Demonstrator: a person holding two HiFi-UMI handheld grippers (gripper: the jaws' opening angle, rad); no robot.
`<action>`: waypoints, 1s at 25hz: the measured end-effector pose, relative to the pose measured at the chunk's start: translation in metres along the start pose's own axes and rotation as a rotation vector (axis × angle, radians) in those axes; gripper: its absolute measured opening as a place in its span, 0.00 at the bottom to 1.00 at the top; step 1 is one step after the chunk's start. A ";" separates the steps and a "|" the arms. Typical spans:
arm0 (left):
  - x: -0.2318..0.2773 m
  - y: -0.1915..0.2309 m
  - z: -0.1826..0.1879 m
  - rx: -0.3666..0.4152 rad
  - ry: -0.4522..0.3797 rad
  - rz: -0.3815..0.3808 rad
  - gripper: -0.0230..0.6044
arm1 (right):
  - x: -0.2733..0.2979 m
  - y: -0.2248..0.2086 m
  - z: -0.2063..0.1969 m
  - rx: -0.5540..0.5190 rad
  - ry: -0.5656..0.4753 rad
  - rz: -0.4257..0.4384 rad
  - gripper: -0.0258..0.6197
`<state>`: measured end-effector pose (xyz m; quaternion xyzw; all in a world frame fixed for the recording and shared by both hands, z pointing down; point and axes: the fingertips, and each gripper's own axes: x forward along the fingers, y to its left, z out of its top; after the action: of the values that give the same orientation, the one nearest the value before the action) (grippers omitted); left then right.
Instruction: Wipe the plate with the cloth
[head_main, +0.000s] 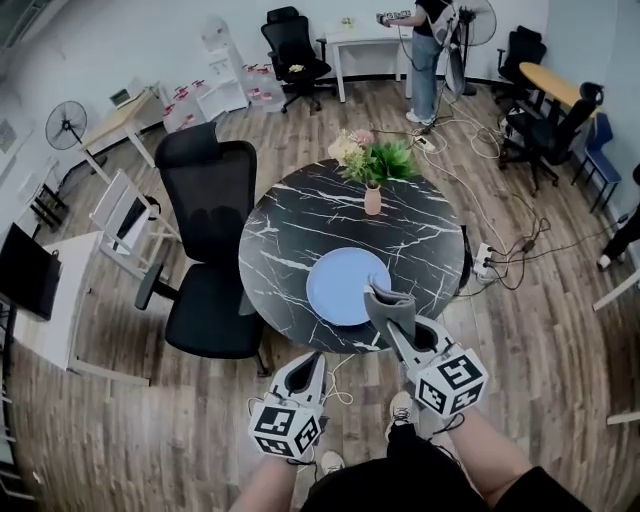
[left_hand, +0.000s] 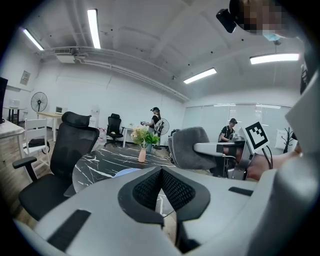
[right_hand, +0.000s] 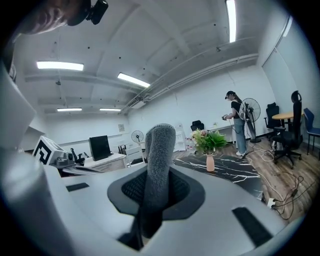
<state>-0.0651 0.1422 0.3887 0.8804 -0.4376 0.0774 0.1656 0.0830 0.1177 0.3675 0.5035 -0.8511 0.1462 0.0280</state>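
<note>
Marble table (head_main: 300, 225) bears plate (head_main: 338, 285) ahead of right tongs (head_main: 397, 324) clamping cloth (head_main: 381, 298); left tongs (head_main: 309, 361) closed.

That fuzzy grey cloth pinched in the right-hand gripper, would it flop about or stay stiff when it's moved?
Probably soft but not limp: the fuzzy grey cloth stands up thick and folded above the right gripper, shut on it. It looks light, and its nubby pile likely grips rather than slips on the pale blue round plate.
</note>
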 end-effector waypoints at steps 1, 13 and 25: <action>0.005 0.002 0.002 -0.004 0.002 0.014 0.07 | 0.005 -0.006 0.002 0.005 0.004 0.009 0.13; 0.062 0.013 0.022 -0.038 -0.025 0.166 0.07 | 0.058 -0.059 0.024 -0.006 0.034 0.159 0.13; 0.090 0.006 0.032 -0.060 -0.053 0.264 0.07 | 0.069 -0.078 0.030 -0.048 0.066 0.271 0.13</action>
<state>-0.0159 0.0604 0.3856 0.8115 -0.5561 0.0623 0.1684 0.1190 0.0156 0.3693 0.3782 -0.9131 0.1444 0.0480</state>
